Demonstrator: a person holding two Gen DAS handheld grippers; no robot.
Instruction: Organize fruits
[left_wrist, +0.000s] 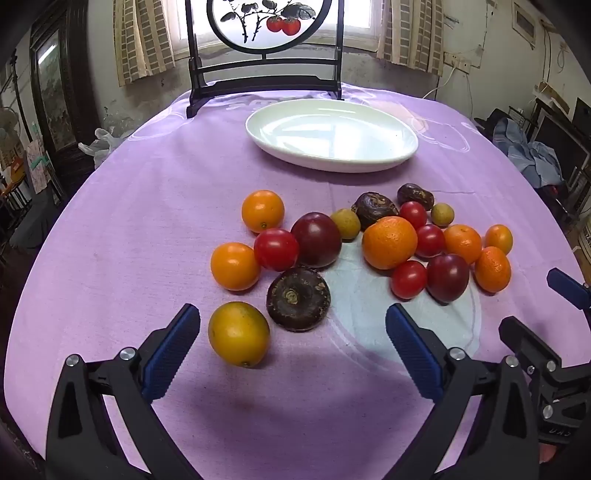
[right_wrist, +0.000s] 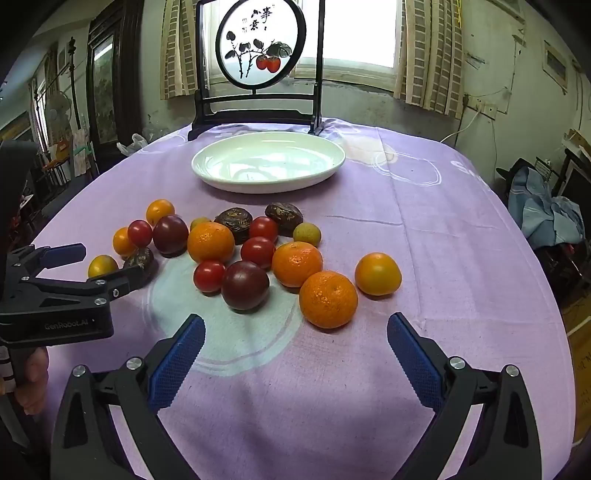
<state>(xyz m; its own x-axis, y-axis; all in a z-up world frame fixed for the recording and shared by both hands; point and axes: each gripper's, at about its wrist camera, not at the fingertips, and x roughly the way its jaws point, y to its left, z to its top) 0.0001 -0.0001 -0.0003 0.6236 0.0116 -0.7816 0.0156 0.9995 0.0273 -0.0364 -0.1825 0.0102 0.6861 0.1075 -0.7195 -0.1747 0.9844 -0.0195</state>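
Several loose fruits lie on the purple tablecloth (left_wrist: 147, 206): orange tomatoes, red cherry tomatoes, dark plums, mandarins, water chestnuts and small longans. An empty white oval plate (left_wrist: 369, 162) sits behind them; it also shows in the right wrist view (right_wrist: 221, 184). My left gripper (left_wrist: 291, 325) is open, with a yellow-orange fruit (left_wrist: 238, 332) and a dark water chestnut (left_wrist: 298, 298) between its fingers. My right gripper (right_wrist: 295, 332) is open and empty, just in front of a mandarin (right_wrist: 328, 299) and a dark plum (right_wrist: 245, 285). The left gripper (right_wrist: 92, 264) shows at the left of the right wrist view.
A black-framed round painted screen (left_wrist: 264, 55) stands at the table's far edge behind the plate. The round table's edges fall away left and right. Clothes (right_wrist: 546, 210) and clutter lie beyond the right edge.
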